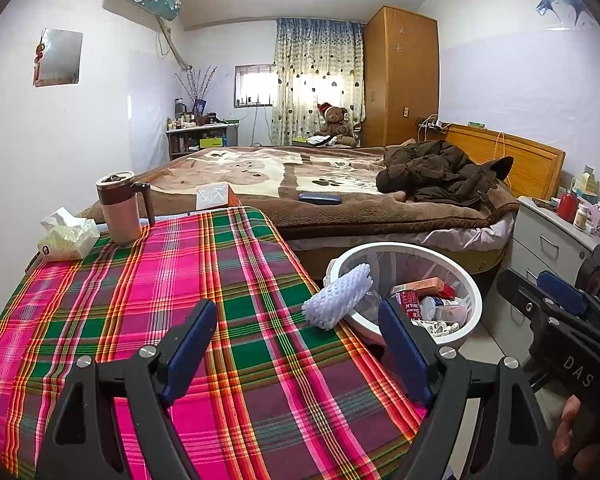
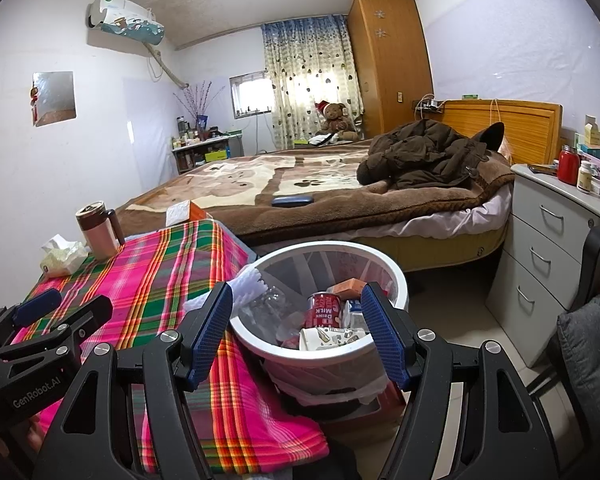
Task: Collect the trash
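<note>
A white waste basket (image 1: 470,280) (image 2: 396,276) stands beside the table's right edge, holding a red milk can (image 2: 326,310), a paper cup (image 2: 332,338), an orange box (image 1: 424,285) and clear plastic. A white foam fruit net (image 1: 338,296) (image 2: 248,280) rests across the basket rim and the table edge. My left gripper (image 1: 300,344) is open and empty, low over the plaid tablecloth (image 1: 172,300). My right gripper (image 2: 298,328) is open and empty, just above the basket's near rim. Each gripper shows in the other's view, the right one (image 1: 540,284) and the left one (image 2: 72,302).
A pink lidded mug (image 1: 120,208) and a tissue pack (image 1: 66,236) sit at the table's far left. A bed (image 1: 340,188) with a brown jacket (image 1: 440,172) lies behind. A white drawer unit (image 2: 548,248) stands to the right, a grey chair (image 2: 592,344) nearer.
</note>
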### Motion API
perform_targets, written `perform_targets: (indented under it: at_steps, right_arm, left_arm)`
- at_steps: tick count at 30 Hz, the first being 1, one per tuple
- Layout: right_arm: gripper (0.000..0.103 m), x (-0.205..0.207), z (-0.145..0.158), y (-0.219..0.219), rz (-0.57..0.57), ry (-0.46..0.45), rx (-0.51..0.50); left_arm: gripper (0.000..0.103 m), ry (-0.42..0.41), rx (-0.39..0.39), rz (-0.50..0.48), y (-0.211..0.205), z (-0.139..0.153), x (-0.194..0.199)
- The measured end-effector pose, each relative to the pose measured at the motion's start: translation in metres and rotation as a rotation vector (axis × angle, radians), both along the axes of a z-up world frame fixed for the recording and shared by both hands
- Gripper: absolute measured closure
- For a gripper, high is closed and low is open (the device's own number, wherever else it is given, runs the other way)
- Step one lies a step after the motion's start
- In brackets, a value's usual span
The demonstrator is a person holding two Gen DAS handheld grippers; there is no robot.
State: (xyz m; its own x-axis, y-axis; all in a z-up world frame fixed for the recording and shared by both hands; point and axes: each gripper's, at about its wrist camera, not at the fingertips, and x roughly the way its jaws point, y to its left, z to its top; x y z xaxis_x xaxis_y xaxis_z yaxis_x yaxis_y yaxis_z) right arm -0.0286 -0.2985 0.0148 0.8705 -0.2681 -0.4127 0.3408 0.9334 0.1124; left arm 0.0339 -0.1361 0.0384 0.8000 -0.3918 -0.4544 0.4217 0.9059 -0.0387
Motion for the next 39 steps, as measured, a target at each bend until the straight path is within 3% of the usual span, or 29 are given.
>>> perform_targets:
  at_steps: [39]
  right_arm:
    - [0.035, 0.0006, 0.0007, 0.0025, 0.002, 0.0, 0.0]
  left_arm:
    - [0.019, 0.007, 0.003, -0.004, -0.0045, -0.0021, 0.002]
